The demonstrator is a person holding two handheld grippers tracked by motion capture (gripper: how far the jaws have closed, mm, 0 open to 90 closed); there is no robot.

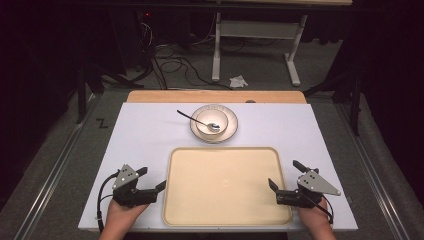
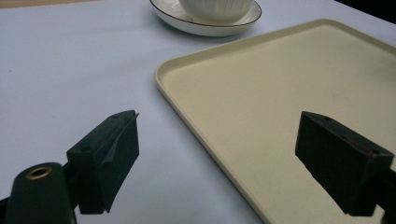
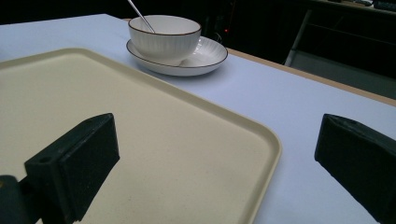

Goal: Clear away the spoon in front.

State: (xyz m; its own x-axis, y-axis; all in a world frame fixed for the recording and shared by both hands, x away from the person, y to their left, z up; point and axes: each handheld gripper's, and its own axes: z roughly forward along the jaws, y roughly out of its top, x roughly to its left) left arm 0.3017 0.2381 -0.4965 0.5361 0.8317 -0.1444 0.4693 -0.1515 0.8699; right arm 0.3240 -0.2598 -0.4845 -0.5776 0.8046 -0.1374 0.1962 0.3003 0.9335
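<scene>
At tray [image 1: 226,186] side edges: L gripper [image 1: 151,179] & R gripper [image 1: 284,175] fingers apart.

Even light from above falls on the white table top [image 1: 145,145] and the cream tray [image 1: 225,187], which show bright and without glare, while the floor and the room at the far side sink into near black. Shadows are soft and short, a faint one lying just under the saucer [image 3: 205,58]. The high view is a little soft all over; in both gripper views the near black jaws are dark and slightly blurred.
</scene>
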